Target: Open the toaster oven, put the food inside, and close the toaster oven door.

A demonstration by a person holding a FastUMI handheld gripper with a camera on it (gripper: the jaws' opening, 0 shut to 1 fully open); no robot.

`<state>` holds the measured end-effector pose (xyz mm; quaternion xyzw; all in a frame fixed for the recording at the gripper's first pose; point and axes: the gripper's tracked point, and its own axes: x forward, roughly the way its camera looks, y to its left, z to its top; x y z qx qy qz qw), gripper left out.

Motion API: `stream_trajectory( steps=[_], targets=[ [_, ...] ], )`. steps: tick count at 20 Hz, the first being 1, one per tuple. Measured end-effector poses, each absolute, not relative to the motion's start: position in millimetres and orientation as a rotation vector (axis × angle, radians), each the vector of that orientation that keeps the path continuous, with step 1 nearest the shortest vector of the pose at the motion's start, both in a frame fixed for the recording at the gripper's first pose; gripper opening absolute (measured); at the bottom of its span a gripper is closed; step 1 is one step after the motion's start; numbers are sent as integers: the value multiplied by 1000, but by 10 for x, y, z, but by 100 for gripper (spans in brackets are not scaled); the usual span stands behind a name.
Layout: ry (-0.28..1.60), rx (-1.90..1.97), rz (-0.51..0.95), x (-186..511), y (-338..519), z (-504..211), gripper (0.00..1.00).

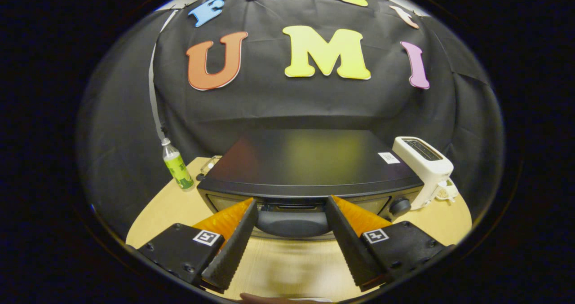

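A black toaster oven point(310, 165) stands on the wooden table point(166, 209), seen from slightly above its flat top. Its door is closed, and the dark rounded door handle point(293, 223) lies just ahead of my fingers, in line with the gap between them. My gripper point(291, 205) is open, its two ridged black fingers point(233, 245) spread wide to either side of the handle and not pressing on it. A knob point(399, 206) sits at the oven's front right.
A white pop-up toaster point(424, 165) stands right of the oven. Left of the oven stands a small bottle with a green label point(176, 165), with a clear flat item point(209, 165) between it and the oven. Bare table lies below my fingers.
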<state>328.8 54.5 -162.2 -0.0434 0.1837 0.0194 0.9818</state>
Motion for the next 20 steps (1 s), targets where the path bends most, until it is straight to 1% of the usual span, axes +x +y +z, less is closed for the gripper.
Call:
stream_trajectory(
  steps=[3,7,10,13,20],
  targets=[
    [372,-84,37,3338,552,-1626,100],
    [410,-112,-16,3354,558,-1640,100],
    [381,-68,-2,3337,559,-1611,100],
    [359,-82,11,3194,558,-1672,100],
    [373,-73,16,2731,520,-1899,100]
  ],
)
